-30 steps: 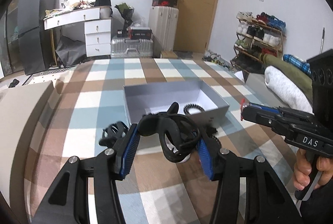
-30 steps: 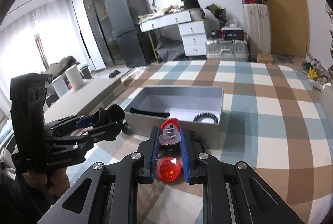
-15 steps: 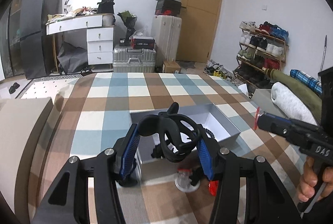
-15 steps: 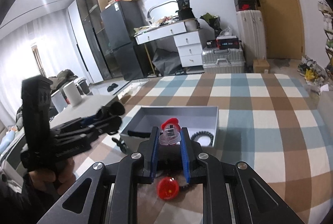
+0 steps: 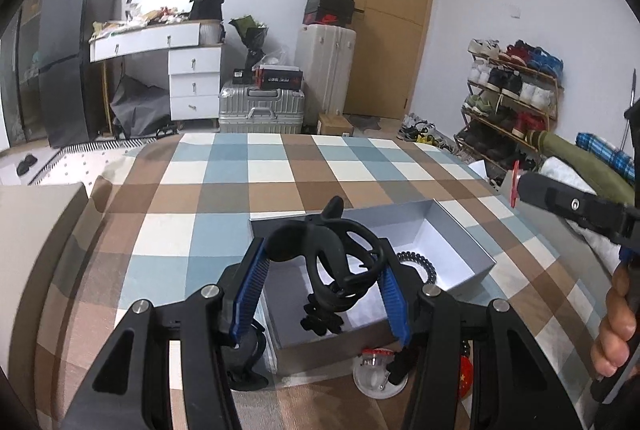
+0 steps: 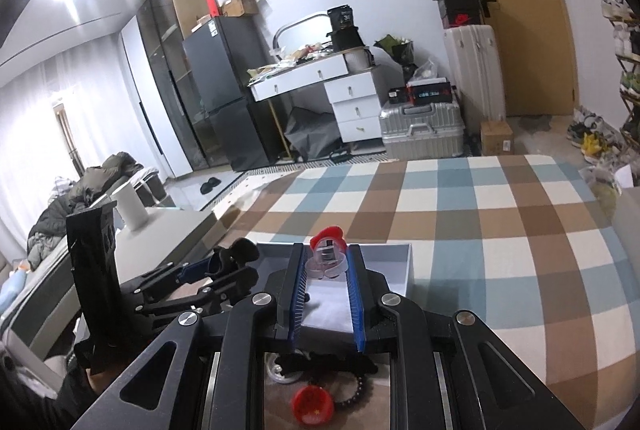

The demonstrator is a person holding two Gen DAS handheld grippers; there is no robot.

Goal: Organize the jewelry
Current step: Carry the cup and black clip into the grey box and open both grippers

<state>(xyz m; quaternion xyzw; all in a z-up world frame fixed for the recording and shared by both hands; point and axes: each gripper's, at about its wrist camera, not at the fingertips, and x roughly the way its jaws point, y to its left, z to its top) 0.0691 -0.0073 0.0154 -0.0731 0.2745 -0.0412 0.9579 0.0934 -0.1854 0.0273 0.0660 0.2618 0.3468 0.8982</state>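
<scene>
My left gripper [image 5: 322,270] is shut on a black hair claw clip [image 5: 328,254] and holds it above the open grey box [image 5: 452,230]. A black coiled hair tie [image 5: 418,264] and a small black clip [image 5: 320,318] lie in the box. My right gripper [image 6: 326,262] is shut on a clear ring case with a red top [image 6: 326,250], raised over the box [image 6: 396,262]. The left gripper also shows in the right wrist view [image 6: 224,266], and the right gripper shows at the right edge of the left wrist view [image 5: 516,186].
On the checked cloth [image 5: 224,190] in front of the box lie a clear ring case [image 5: 376,370], a red round badge [image 6: 312,406], a dark bead bracelet [image 6: 352,396] and a black clip [image 5: 244,354]. A beige bench [image 5: 32,222] stands to the left, a shoe rack [image 5: 512,94] to the right.
Both grippers have risen and moved forward over the box, each still holding its item. The box and the loose items now sit lower in both views.
</scene>
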